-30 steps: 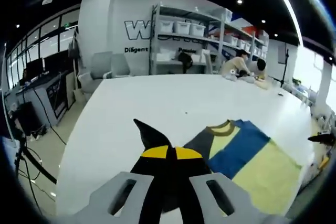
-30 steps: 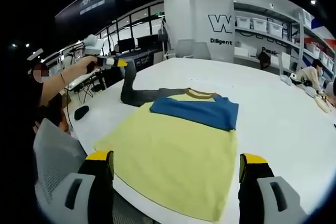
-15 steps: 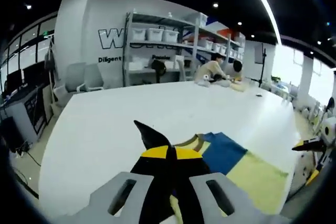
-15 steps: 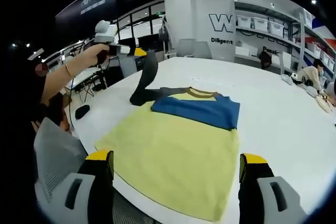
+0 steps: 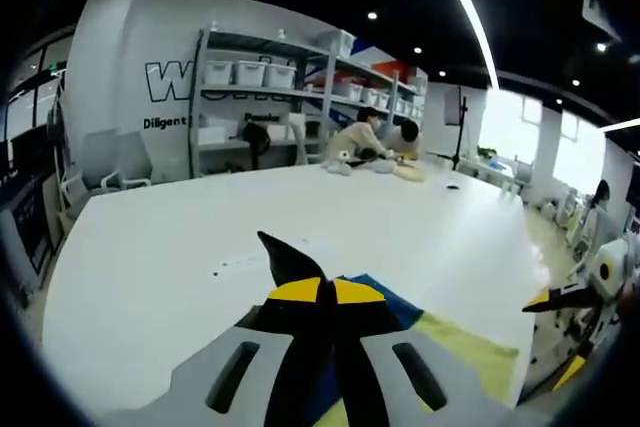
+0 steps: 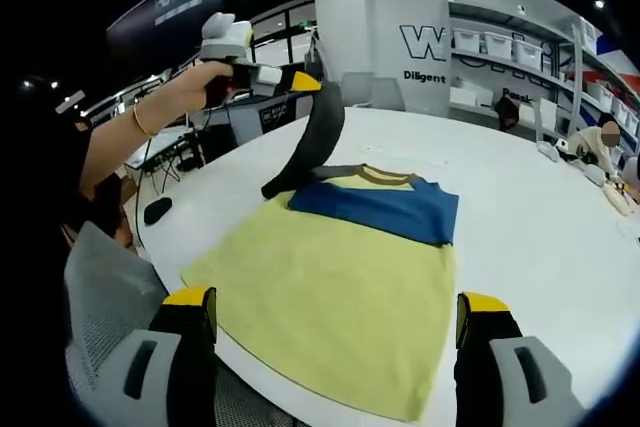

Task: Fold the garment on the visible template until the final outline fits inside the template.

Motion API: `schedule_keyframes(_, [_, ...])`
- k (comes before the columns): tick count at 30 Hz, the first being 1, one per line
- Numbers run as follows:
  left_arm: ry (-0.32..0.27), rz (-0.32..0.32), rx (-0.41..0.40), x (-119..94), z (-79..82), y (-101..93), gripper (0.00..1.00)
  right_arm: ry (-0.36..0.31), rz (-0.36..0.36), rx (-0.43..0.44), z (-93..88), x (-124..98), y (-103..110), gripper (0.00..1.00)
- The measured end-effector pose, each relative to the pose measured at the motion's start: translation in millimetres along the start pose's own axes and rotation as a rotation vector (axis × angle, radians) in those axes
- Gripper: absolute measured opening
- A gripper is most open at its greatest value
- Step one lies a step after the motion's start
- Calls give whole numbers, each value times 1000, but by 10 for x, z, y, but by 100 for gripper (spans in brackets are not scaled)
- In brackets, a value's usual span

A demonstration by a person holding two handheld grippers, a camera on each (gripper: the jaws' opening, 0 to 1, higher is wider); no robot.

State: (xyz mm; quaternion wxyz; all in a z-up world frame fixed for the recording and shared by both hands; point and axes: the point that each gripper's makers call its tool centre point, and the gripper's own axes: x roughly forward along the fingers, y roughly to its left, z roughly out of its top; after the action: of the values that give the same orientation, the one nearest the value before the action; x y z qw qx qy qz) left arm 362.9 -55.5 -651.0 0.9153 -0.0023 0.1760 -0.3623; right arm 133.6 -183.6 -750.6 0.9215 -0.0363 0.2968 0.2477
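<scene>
One garment point(image 6: 340, 277) lay flat on the white bench point(image 6: 520, 237), its yellow body toward the near edge and its blue band and collar farther in; it was a shirt with a dark grey sleeve point(image 6: 312, 142). That sleeve was lifted off the bench in an arc, its end clamped in the left hand-held gripper point(image 6: 300, 80), which a hand point(image 6: 195, 87) held up over the bench's left side. In the left gripper view the same left hand-held gripper point(image 5: 320, 292) had its two yellow-tipped jaws pressed together on the dark sleeve point(image 5: 285, 259), a point of cloth sticking up past the tips, with a strip of the garment point(image 5: 455, 342) below. The right hand-held gripper point(image 6: 340, 322) stood wide open with nothing between its jaws, low at the near edge over the yellow hem. No template outline could be made out under the cloth. The bench was bare and broad beyond the collar and to the right of the shirt, while at the near and left edges the cloth lay near the rim. Two people point(image 5: 375, 139) sat at the bench's far end, in front of one shelf rack point(image 5: 265, 87) with bins.
</scene>
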Motion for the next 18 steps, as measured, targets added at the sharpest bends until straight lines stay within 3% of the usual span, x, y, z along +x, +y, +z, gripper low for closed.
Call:
schedule_keyframes(9, [20,-74,-9,249,-64,-380,1,11,6,5,-10,11,-4,99])
schedule_keyframes(12, [47,-135,-19,366,-167,-595,1,20,-1,10,-17,28,-34,99])
schedule_keyframes(18, [93,-154,-3,571,-378,-732,1,22,-6,17,-13,36,-59,99])
